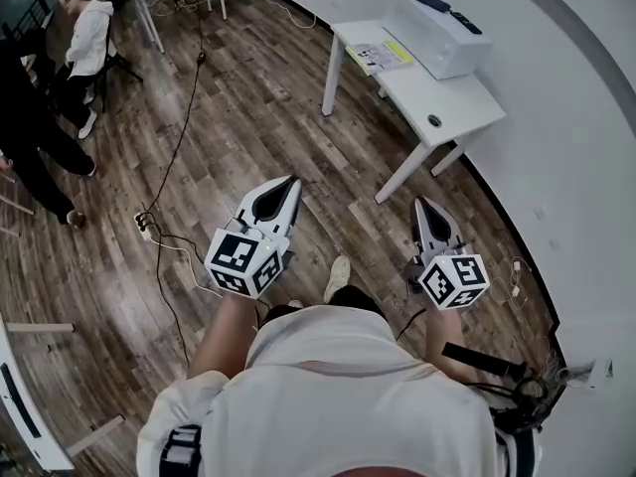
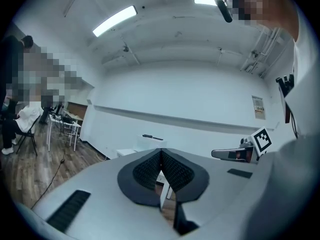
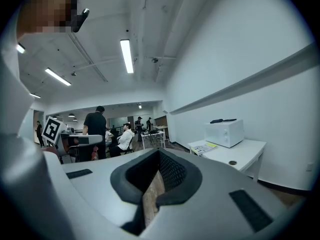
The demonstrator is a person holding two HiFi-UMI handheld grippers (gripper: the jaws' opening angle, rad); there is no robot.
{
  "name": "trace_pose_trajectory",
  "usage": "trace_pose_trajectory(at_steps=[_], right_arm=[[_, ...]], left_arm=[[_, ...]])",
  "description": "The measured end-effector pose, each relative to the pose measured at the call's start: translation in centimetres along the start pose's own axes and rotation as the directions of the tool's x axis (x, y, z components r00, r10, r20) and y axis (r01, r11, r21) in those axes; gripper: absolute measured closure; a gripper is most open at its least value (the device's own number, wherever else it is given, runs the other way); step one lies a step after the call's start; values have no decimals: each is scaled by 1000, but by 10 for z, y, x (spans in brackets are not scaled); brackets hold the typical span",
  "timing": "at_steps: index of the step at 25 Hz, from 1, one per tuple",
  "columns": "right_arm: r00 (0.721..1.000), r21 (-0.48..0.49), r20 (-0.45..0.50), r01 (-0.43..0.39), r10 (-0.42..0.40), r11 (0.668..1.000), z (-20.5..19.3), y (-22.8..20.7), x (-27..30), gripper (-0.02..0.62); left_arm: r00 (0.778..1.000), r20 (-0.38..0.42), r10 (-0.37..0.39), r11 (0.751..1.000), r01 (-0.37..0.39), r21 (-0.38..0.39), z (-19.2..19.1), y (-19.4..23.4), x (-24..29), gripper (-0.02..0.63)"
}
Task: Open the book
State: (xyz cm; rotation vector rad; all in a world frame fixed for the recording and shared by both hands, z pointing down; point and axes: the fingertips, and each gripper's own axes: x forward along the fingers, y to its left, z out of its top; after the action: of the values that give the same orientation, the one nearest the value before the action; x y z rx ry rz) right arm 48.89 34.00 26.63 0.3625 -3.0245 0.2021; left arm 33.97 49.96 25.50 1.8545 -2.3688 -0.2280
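While I watch through the head view, the person holds both grippers out in front at about waist height, forearms bare below a white shirt, over a floor (image 1: 248, 117) of dark wood-grain planks. The left gripper (image 1: 292, 182) points level and angles slightly right. Its pale grey, smooth shells taper to a point, and in the left gripper view its black, finely ribbed pads meet at the tip with nothing between them. The right gripper (image 1: 422, 204) dips a touch below level. In the right gripper view its pads also come together at the tip, gripping nothing, with only floor showing through the slot beneath.

Each gripper carries a cube at its rear, the left cube (image 1: 243, 259) and the right cube (image 1: 453, 280), faced with black-and-white square markers. They show patterns, not words.

A white desk (image 1: 467, 102) on slim white legs stands against the pale wall, well apart from both grippers. A flat printed booklet (image 1: 383, 56) with a yellow sheet, the only thing that could be the book, lies closed near the desk's left end by its front edge. It sits just beside a white boxy appliance (image 1: 437, 33). Its print is too small to read. A small dark round thing (image 1: 434, 120) sits near the desk's right end.

A small wall notice (image 2: 258, 107) is also too small to read.
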Motion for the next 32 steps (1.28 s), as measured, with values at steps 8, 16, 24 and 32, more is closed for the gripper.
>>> trace_pose_trajectory(at_steps=[8, 16, 24, 32], right_arm=[[998, 22, -16, -65, 65, 998, -5, -10, 60, 600], [995, 43, -13, -98, 99, 994, 1, -56, 134, 600], [992, 61, -9, -128, 128, 990, 19, -128, 209, 600], [986, 82, -18, -165, 167, 983, 22, -188, 261, 600]], left_arm=[[998, -25, 59, 998, -59, -1, -2, 39, 25, 595], [995, -38, 96, 995, -95, 21, 4, 79, 96, 595], [990, -56, 133, 990, -130, 50, 16, 104, 188, 595], [984, -67, 163, 985, -159, 62, 16, 114, 262, 595]])
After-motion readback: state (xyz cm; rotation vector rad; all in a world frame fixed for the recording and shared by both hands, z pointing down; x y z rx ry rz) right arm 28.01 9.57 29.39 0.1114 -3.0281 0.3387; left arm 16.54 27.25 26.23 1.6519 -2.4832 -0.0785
